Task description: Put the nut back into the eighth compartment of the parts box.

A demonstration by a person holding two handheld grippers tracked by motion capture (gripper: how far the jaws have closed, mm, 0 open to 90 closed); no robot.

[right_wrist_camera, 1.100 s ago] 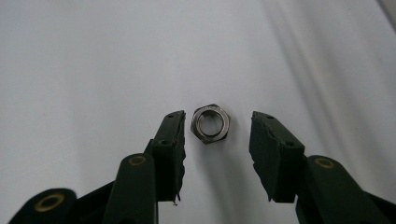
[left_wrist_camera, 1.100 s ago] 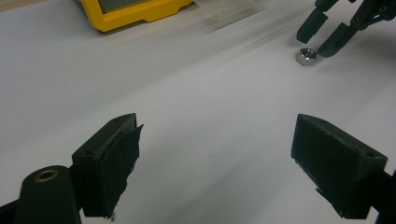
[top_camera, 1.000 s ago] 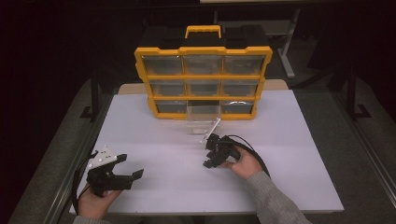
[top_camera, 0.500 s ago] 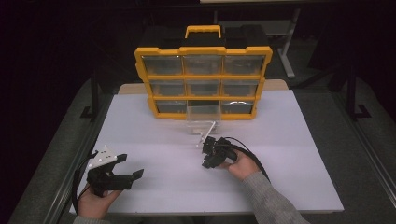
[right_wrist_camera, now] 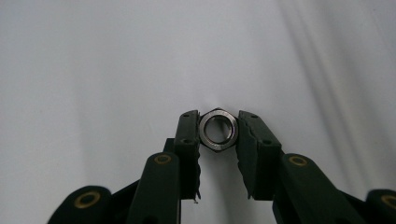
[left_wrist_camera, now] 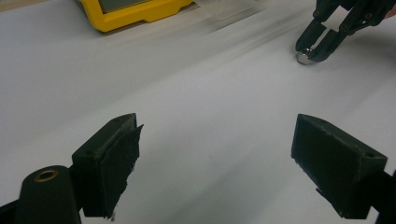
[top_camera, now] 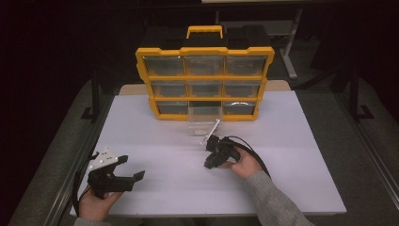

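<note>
Small silver hexagonal metal nut (right_wrist_camera: 218, 129), flat on white table surface, hole facing up, centre of right gripper view, pinched between two black jaws touching opposite flats. In left gripper view it sits upper right (left_wrist_camera: 304, 58).

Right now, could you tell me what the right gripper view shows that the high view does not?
The right gripper view reveals a steel hex nut between the right gripper jaws, lying on the white table. The high view adds the yellow organizer with its bottom middle clear drawer pulled out, and the open left gripper. Both share the right gripper and white table.
</note>
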